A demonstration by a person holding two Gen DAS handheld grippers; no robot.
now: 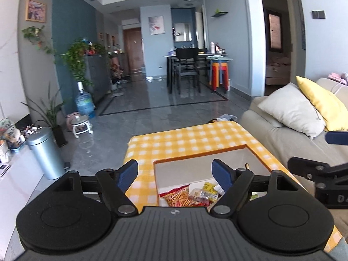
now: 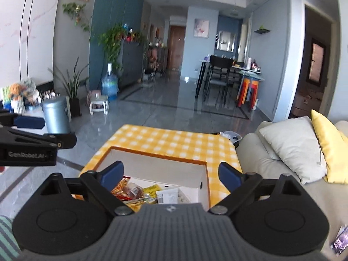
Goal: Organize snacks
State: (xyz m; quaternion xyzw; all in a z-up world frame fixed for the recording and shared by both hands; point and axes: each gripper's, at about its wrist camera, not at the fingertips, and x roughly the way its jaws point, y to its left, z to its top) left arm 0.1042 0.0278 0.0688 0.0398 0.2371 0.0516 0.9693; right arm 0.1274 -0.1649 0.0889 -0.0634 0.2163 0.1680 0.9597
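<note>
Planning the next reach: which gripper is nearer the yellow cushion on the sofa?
Right. The right gripper is on the box's sofa side, nearer the yellow cushion; the left gripper is farther away.

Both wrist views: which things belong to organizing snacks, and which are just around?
Job: box; snacks; left gripper, open; right gripper, open.

Around: tablecloth; sofa; pillows; bin; water jug.
</note>
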